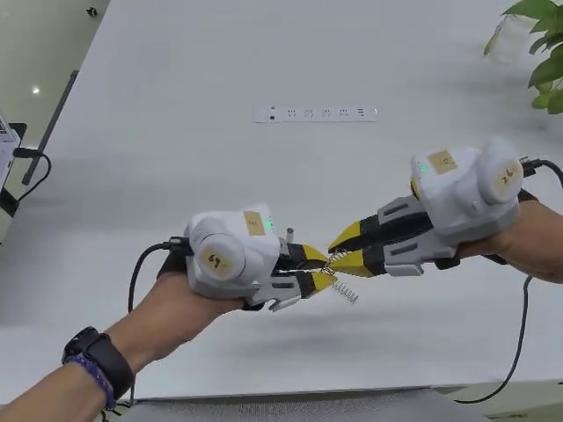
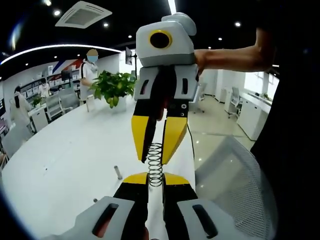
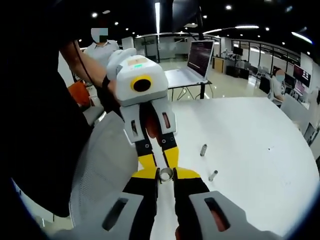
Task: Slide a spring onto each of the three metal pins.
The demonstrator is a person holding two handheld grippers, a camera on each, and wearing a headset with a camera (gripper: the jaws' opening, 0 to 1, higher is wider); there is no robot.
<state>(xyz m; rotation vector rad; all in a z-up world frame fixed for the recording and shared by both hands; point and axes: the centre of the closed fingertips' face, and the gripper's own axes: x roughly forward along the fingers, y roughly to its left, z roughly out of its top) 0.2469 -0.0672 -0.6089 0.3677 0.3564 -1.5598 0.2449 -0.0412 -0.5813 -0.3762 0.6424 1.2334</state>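
Over the white table's front part my two grippers meet tip to tip. My left gripper (image 1: 321,269) (image 2: 155,180) is shut on a thin metal pin (image 1: 310,271). A coil spring (image 2: 155,165) runs from its yellow tips toward my right gripper (image 1: 339,255) (image 3: 166,176), which is shut on the spring's far end, seen end-on as a ring (image 3: 166,173). The spring hides most of the held pin. Two more pins (image 3: 203,149) (image 3: 213,175) stand on the table, and one pin (image 1: 290,234) shows behind the left gripper. A loose spring (image 1: 345,293) lies below the tips.
A white power strip (image 1: 315,113) lies farther back on the table (image 1: 176,132). A potted plant (image 1: 541,53) stands at the far right corner. Cables trail from both grippers over the front edge. A laptop (image 3: 197,60) sits on another desk, and people stand in the background.
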